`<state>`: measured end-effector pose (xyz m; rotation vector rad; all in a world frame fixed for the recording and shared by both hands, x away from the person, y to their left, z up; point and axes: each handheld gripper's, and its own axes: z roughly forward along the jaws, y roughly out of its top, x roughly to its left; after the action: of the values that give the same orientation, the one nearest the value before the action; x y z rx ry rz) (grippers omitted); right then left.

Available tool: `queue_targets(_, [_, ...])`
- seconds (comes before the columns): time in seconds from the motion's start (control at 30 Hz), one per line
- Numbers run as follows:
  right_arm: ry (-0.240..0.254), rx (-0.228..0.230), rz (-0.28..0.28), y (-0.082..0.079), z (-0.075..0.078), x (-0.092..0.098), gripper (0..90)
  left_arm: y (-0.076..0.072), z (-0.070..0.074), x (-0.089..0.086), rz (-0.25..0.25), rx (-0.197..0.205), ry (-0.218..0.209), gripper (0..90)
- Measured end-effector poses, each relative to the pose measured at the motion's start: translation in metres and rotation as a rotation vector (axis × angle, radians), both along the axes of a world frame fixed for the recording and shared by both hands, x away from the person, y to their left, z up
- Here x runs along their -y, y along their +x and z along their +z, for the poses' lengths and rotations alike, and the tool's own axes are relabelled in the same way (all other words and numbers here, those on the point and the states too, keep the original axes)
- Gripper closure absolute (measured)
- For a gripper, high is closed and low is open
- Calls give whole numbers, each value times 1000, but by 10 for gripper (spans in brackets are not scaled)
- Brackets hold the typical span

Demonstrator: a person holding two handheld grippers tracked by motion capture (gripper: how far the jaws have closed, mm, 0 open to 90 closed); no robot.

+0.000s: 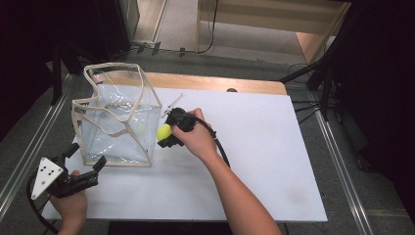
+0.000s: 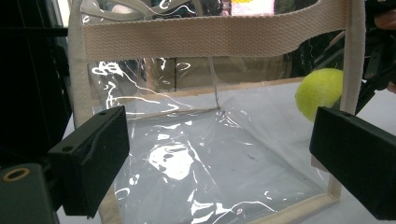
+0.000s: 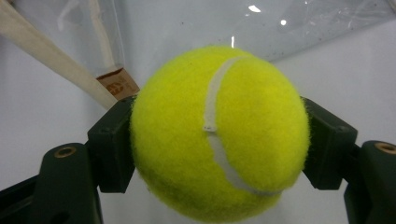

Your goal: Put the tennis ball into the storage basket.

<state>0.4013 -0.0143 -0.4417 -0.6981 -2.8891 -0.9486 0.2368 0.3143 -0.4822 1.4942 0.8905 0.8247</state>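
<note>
White table (image 1: 254, 161): ball (image 3: 217, 135) (seemingly gripped) in right hand-held gripper (image 3: 217, 144)

High view overhead, gripper views close, sharing clear bag (image 1: 117, 117)

White desk (image 1: 274, 161) with wooden far edge, grey floor (image 1: 342, 196), metal rails either side, black cables, dark stands, pale wooden furniture (image 1: 274, 17) behind

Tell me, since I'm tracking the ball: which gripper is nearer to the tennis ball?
Right. The right gripper is shut on the tennis ball, beside the clear bag. The left gripper hovers open at the bag's near left corner, apart from the ball.
</note>
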Motion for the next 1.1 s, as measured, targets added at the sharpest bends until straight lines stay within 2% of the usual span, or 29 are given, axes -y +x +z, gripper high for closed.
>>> queue_targets(0.37, [11, 5, 2, -1, 20, -7, 239, 0, 0, 0, 1, 0, -2, 54])
queue_targets(0.47, [19, 28, 3, -1, 25, -8, 238, 0, 0, 0, 3, -2, -1, 54])
queue_targets(0.73, [17, 36, 3, -2, 40, -8, 239, 0, 0, -1, 1, 0, -2, 54])
queue_targets(0.93, [69, 24, 4, -2, 55, -4, 239, 0, 0, 0, 1, 3, -4, 54])
queue_targets(1.1, [82, 30, -6, -1, 63, -1, 238, 0, 0, 0, 1, -3, -2, 53])
